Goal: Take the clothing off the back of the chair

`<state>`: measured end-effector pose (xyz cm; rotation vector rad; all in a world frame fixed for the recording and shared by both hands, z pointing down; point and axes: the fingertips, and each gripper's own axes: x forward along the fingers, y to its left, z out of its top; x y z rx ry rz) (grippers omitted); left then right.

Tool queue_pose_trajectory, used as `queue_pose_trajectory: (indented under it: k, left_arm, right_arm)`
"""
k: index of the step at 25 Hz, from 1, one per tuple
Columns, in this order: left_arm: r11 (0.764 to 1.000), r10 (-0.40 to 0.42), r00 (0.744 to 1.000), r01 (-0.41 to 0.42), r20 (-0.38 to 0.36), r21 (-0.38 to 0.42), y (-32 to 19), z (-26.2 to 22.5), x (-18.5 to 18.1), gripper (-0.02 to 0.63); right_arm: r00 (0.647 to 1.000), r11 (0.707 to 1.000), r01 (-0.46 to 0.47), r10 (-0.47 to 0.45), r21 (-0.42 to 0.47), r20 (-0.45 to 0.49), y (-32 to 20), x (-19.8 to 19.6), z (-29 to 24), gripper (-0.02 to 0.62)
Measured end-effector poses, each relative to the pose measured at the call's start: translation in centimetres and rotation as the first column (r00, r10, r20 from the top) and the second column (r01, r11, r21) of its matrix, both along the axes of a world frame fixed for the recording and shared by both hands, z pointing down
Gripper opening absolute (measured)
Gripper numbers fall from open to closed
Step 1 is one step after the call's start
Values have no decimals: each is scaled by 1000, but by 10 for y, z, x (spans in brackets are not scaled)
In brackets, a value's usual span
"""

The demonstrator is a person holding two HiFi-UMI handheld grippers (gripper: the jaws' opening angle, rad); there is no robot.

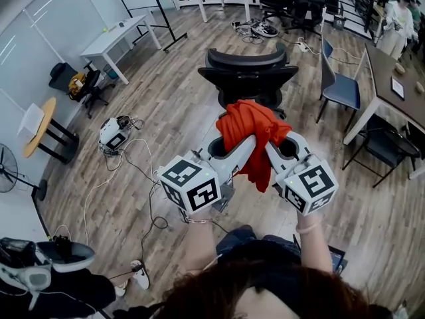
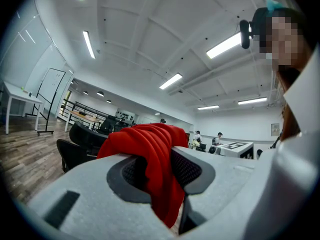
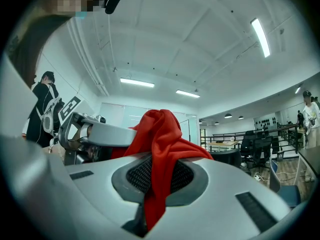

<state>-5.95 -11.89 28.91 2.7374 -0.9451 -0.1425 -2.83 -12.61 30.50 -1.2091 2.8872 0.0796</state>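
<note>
A red garment [image 1: 252, 135] hangs bunched between my two grippers, held up in the air in front of the black office chair [image 1: 247, 72], clear of its back. My left gripper [image 1: 247, 145] is shut on the cloth's left side, and in the left gripper view the red garment [image 2: 152, 156] runs down between the jaws. My right gripper [image 1: 272, 148] is shut on the right side; in the right gripper view the red garment [image 3: 160, 149] drapes over the jaws and down through them. My left gripper [image 3: 95, 134] shows there at the left.
A blue chair [image 1: 339, 85] and a dark table [image 1: 398, 85] stand at the right. A white table [image 1: 119, 35] is at the far left, with cables and a small device [image 1: 114, 133] on the wooden floor. People stand at the far right.
</note>
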Motion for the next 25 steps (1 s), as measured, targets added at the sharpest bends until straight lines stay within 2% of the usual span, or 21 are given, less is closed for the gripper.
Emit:
queue_pose_trajectory:
  k: [25]
  left_arm:
    - [994, -110, 994, 110, -21, -2, 81, -8, 67, 127]
  right_arm:
    - [996, 996, 89, -89, -12, -16, 77, 65, -9, 32]
